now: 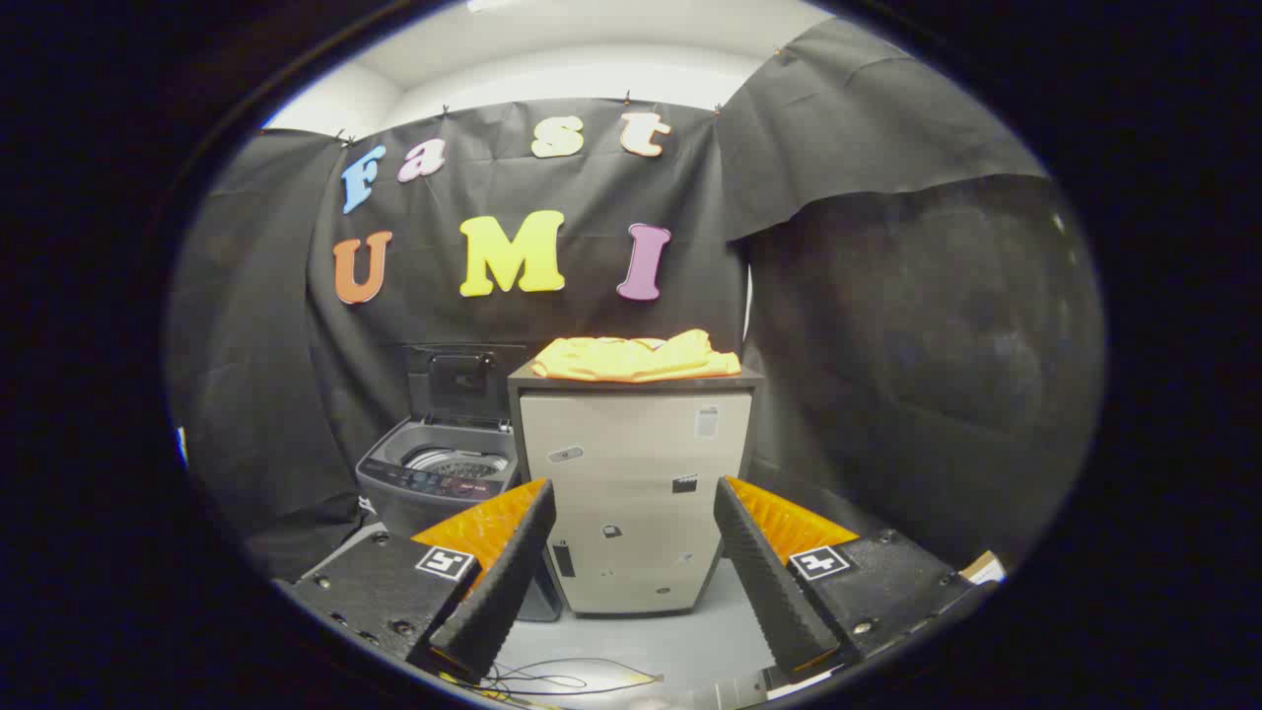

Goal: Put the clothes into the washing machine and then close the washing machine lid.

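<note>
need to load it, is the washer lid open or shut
Open: the washing machine lid stands upright, drum visible. Gripper open.

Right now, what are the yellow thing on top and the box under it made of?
The crumpled yellow garment looks like soft cloth: it folds and wrinkles. The beige cabinet under it looks like smooth painted metal or laminate; I cannot tell which. The open gripper holds nothing.

Pale cabinet (634,493) with dark top, centre, small stickers (706,421) on its front. Thin cables (552,678), perhaps wires, lying on grey floor (680,641) nearby.
</note>
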{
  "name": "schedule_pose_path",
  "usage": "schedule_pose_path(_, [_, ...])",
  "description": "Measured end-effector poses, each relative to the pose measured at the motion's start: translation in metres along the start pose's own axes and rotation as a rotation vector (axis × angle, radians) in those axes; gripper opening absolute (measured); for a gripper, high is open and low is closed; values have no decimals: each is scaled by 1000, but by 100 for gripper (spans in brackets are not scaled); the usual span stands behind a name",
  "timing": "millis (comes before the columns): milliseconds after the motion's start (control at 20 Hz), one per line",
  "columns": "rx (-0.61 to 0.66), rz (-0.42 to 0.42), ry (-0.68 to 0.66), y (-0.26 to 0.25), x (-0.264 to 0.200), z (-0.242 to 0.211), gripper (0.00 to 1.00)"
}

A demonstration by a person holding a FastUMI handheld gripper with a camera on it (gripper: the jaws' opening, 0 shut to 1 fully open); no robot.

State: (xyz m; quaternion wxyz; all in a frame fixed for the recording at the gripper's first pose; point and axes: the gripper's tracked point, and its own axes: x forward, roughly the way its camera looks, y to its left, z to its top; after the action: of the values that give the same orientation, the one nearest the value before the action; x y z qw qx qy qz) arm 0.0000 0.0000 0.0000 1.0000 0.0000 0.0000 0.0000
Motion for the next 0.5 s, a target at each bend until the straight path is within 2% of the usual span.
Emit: schedule_pose_path(500, [-11,2,2,5,1,-4,100])
